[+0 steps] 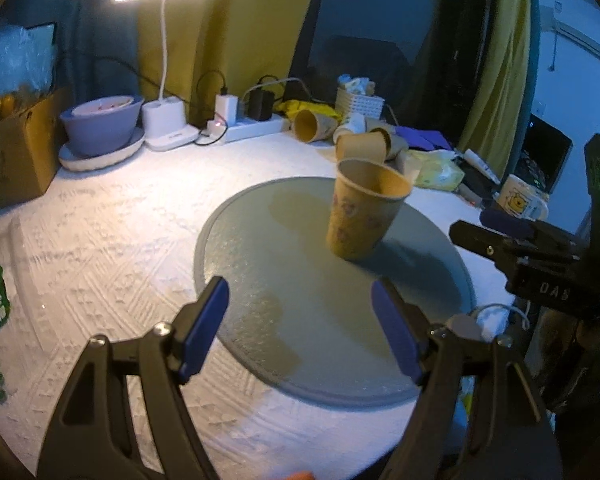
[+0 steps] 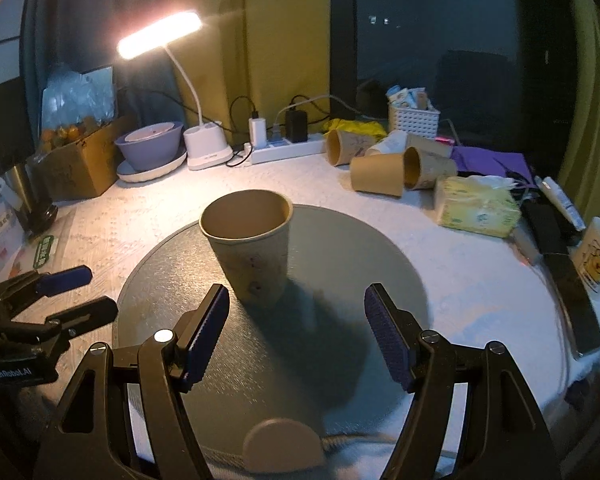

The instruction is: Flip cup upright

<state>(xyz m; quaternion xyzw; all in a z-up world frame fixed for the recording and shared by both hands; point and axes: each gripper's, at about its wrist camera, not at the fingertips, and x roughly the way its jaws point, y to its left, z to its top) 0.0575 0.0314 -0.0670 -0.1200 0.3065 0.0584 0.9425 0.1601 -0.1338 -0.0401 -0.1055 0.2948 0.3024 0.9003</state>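
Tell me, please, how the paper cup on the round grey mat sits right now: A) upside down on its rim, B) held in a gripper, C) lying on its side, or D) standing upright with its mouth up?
D: the paper cup stands on its base on the round grey mat, open mouth up, while the right gripper and the left gripper are open and apart from it.

The cup (image 2: 250,248) looks like matt tan paper with a faint print, standing on a round grey mat (image 2: 380,264) with a fine pebbled, dull surface. Around the mat the cloth (image 2: 480,280) is white and embossed with a rough woven pattern. Both grippers, left (image 1: 300,328) and right (image 2: 296,332), are matt black plastic with ribbed blue pads (image 2: 384,330) and shiny metal screws. Behind the mat, a lamp (image 2: 206,148) has a glossy white plastic base.
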